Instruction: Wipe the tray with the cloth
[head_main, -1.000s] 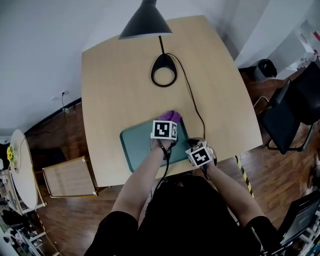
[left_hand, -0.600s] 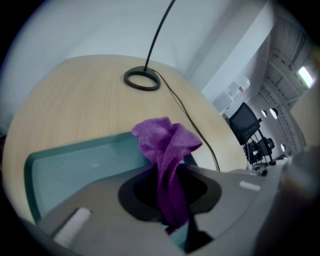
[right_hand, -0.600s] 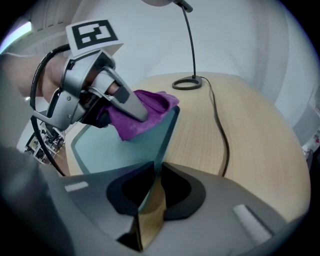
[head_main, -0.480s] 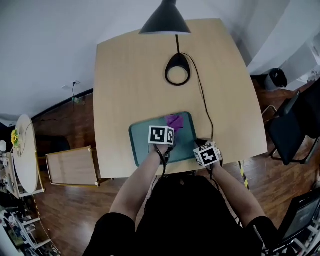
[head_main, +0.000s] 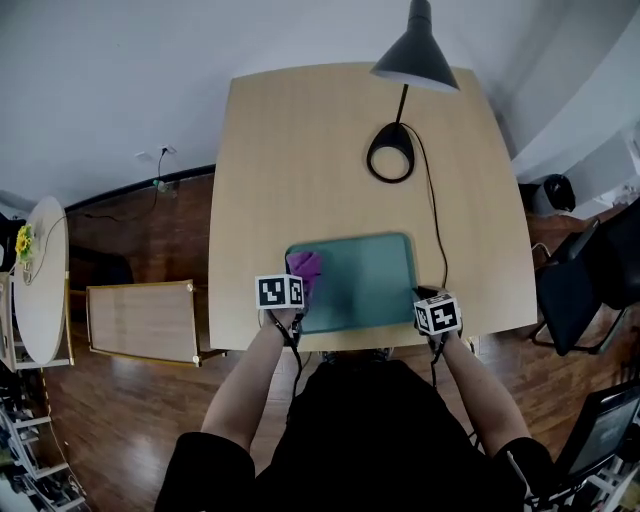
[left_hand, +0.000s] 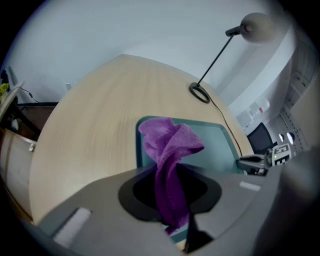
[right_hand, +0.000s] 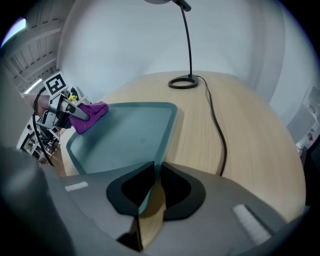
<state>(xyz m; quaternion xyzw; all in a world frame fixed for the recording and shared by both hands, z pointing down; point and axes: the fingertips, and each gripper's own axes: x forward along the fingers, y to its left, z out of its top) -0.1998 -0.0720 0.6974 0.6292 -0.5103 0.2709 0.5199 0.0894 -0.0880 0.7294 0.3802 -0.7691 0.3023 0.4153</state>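
Note:
A teal tray (head_main: 370, 285) lies at the near edge of the wooden table (head_main: 300, 150). My left gripper (head_main: 298, 280) is shut on a purple cloth (head_main: 305, 265), which rests at the tray's left end. In the left gripper view the cloth (left_hand: 170, 150) hangs bunched between the jaws over the tray (left_hand: 220, 145). At the tray's near right corner, my right gripper (head_main: 427, 296) is shut on the rim. In the right gripper view the tray (right_hand: 125, 135) has its edge pinched between the jaws of the right gripper (right_hand: 152, 177). The cloth (right_hand: 90, 116) and the left gripper (right_hand: 67, 111) show at its far end.
A black desk lamp stands at the back right of the table, base (head_main: 390, 160) and shade (head_main: 418, 55). Its cable (head_main: 436, 230) runs down past the tray's right side. A dark chair (head_main: 590, 270) stands to the right; a low wooden stand (head_main: 140, 320) and a round white table (head_main: 35, 290) are to the left.
My left gripper has dragged the purple cloth across the tray from its far right part to its left end. The right gripper has kept its hold on the tray's corner.

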